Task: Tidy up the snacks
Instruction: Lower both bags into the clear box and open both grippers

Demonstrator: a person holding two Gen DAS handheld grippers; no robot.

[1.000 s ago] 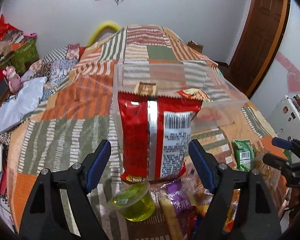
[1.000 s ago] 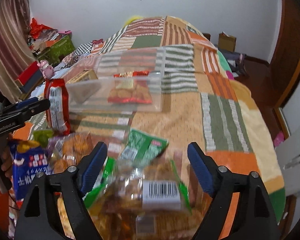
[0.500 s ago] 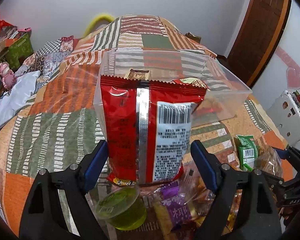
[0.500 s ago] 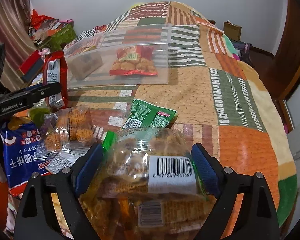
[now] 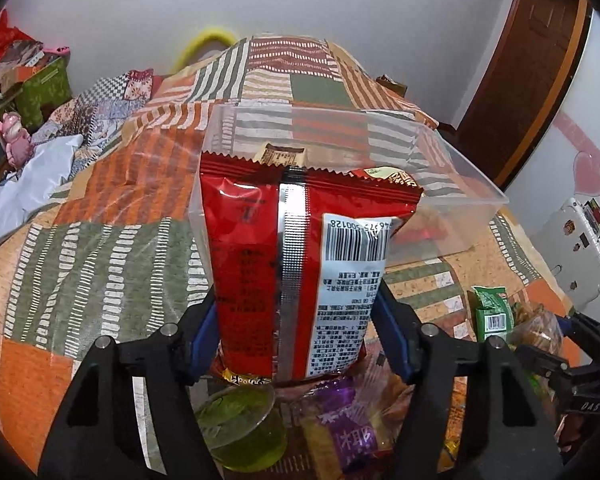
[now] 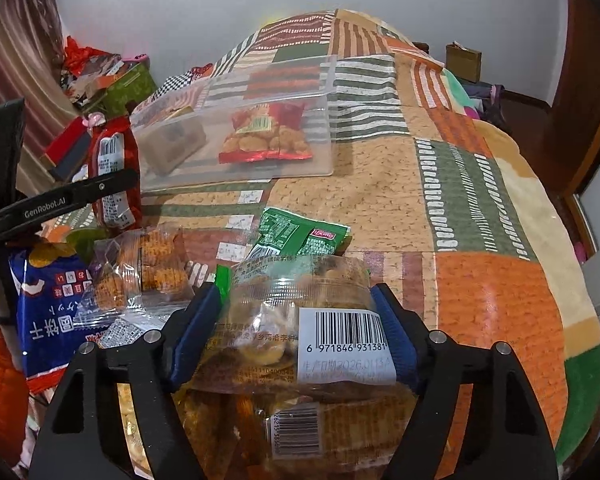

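Observation:
My left gripper (image 5: pixel 296 332) is shut on a red snack bag (image 5: pixel 300 264), held upright just in front of the clear plastic bin (image 5: pixel 460 176); the bag also shows in the right wrist view (image 6: pixel 114 176). My right gripper (image 6: pixel 296 332) is shut on a clear bag of golden snacks (image 6: pixel 300 328) with a barcode label, above the snack pile. The bin (image 6: pixel 328 80) holds a red-edged bag of fried snacks (image 6: pixel 264 136) and a brown box (image 6: pixel 172 144).
On the patchwork bedspread (image 6: pixel 480 200) lie a green packet (image 6: pixel 300 236), a clear bag of orange snacks (image 6: pixel 140 268), a blue bag (image 6: pixel 52 304), a green jelly cup (image 5: pixel 240 428) and a purple-wrapped snack (image 5: pixel 348 428). Boxes and clutter stand at the left wall.
Both grippers have closed: the left on the red bag, the right on the clear bag of golden snacks. Both bags now sit between the blue pads.

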